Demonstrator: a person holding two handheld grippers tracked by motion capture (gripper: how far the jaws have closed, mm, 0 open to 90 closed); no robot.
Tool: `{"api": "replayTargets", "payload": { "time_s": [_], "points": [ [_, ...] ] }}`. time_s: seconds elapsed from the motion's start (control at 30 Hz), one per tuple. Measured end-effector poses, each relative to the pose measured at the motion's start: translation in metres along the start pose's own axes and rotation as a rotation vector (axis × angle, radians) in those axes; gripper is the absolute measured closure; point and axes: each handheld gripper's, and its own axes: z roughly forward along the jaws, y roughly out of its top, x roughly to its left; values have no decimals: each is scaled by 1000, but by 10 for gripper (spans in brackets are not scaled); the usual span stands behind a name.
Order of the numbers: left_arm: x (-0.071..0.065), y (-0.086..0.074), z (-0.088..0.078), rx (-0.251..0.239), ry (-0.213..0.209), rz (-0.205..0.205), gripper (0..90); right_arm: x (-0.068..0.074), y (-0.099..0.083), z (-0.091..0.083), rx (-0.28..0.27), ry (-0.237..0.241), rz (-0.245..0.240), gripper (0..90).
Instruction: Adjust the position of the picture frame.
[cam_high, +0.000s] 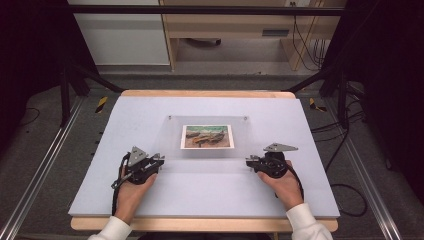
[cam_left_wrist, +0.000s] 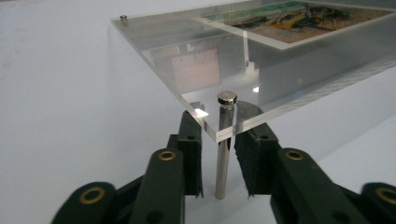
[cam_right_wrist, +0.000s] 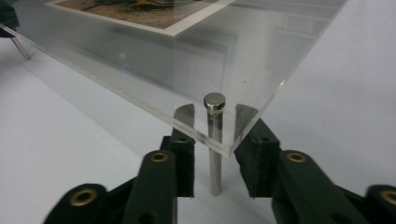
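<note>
A clear acrylic panel (cam_high: 170, 137) with a colour picture (cam_high: 207, 136) set in its middle stands raised on thin metal pins at its corners. My left gripper (cam_high: 160, 160) is at the near left corner. Seen from the left gripper view, its jaws (cam_left_wrist: 219, 116) straddle that corner's pin (cam_left_wrist: 223, 158) with a gap on each side, so it is open. My right gripper (cam_high: 248, 161) is at the near right corner. From the right gripper view, its jaws (cam_right_wrist: 215, 116) stand open around the pin (cam_right_wrist: 214, 163) there without touching it. Both pins rest upright on the mat.
A pale mat (cam_high: 200, 195) covers the wooden table (cam_high: 200, 223). The panel's two far corners show small pin heads (cam_high: 169, 118). Black stand poles and floor cables flank the table. The far side pin (cam_right_wrist: 21, 49) shows at the right gripper view's upper left.
</note>
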Motion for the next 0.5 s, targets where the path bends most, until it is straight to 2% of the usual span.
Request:
{"api": "replayTargets", "payload": {
  "time_s": [0.17, 0.23, 0.3, 0.37, 0.5],
  "points": [
    [-3, -3, -4, 29, -16, -2, 489, 3, -4, -8, 13, 10, -7, 501],
    [-4, -3, -6, 33, -28, -19, 409, 4, -7, -11, 25, 3, -5, 431],
    [-4, -2, -7, 35, -35, -28, 342, 5, -8, -13, 32, -4, -7, 406],
    [-3, -2, -10, 24, -30, -33, 296, 5, -10, -19, 26, -14, -14, 343],
    [1, 0, -15, 12, -30, -45, 226, 4, -10, -25, 7, -30, -26, 284]
  ]
}}
